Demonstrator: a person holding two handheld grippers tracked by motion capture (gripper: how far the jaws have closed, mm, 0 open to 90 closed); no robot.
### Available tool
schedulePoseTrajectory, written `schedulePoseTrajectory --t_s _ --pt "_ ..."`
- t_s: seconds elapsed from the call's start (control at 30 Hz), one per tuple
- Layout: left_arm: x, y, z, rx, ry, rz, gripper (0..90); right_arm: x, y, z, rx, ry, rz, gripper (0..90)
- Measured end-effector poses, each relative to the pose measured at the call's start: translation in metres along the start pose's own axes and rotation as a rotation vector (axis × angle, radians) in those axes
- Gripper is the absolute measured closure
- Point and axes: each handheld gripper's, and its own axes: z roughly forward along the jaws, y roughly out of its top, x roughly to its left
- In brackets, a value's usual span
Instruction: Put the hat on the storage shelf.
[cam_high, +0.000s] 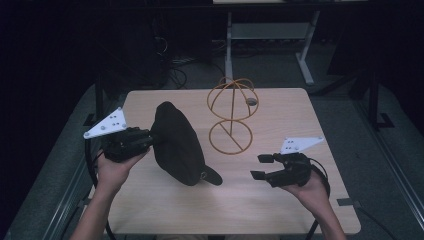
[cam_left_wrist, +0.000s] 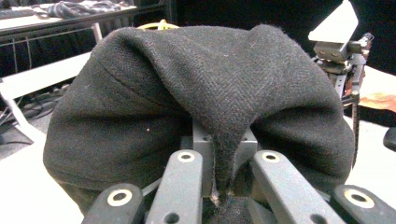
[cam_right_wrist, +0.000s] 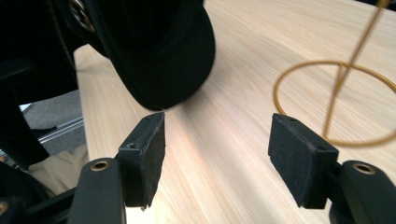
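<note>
At frame centre-left, the left gripper (cam_high: 150, 138) clenches a fold of the black wool cap (cam_high: 177, 145) above the pale wooden worktop (cam_high: 280, 200); lower right, the right gripper (cam_high: 261, 166) is released, nothing between its pads.

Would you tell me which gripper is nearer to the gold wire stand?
The right. The right gripper, jaws open, sits just right of the gold wire stand; the left gripper is across the table, clamped on the black cap.
</note>
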Motion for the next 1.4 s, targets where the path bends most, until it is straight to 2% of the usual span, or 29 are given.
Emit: schedulePoseTrajectory --t_s 0.07,0.17,0.2,0.3,0.4,0.47,0.53,0.7,0.83,1.07,1.33,1.4 --pt "0.001 0.003 0.0 0.014 0.006 0.007 84.5 -0.002 -0.003 -0.001 0.0 -0.01 0.007 35.8" --pt "0.005 0.009 0.0 0.04 0.014 0.016 84.5 -0.007 -0.016 -0.007 0.008 -0.064 0.016 35.2" --pt "0.005 0.009 0.0 0.04 0.014 0.016 84.5 -0.007 -0.016 -0.007 0.008 -0.064 0.016 35.2" --pt "0.009 0.017 -0.001 0.062 0.023 0.022 84.5 -0.013 -0.029 -0.011 0.015 -0.093 0.045 35.0" --pt "0.012 0.024 -0.001 0.069 0.028 0.024 84.5 -0.019 -0.038 -0.013 0.027 -0.118 0.061 34.5" --pt "0.013 0.026 -0.001 0.069 0.028 0.026 84.5 -0.02 -0.04 -0.014 0.028 -0.118 0.068 34.6" --pt "0.015 0.03 -0.001 0.072 0.029 0.024 84.5 -0.024 -0.045 -0.018 0.024 -0.142 0.082 34.5" --pt "0.024 0.039 0.0 0.071 0.028 0.008 84.5 -0.03 -0.051 -0.021 0.022 -0.159 0.094 33.5" --pt "0.03 0.048 0.0 0.07 0.032 0.009 84.5 -0.033 -0.055 -0.022 0.036 -0.176 0.095 33.0" --pt "0.037 0.063 0.005 0.066 0.032 0.011 84.6 -0.037 -0.06 -0.027 0.023 -0.189 0.101 32.5" --pt "0.046 0.083 0.02 0.055 0.016 0.01 84.5 -0.044 -0.066 -0.033 0.001 -0.208 0.129 31.5" --pt "0.048 0.092 0.027 0.06 0.012 0.02 84.6 -0.047 -0.067 -0.034 -0.006 -0.211 0.138 30.8"
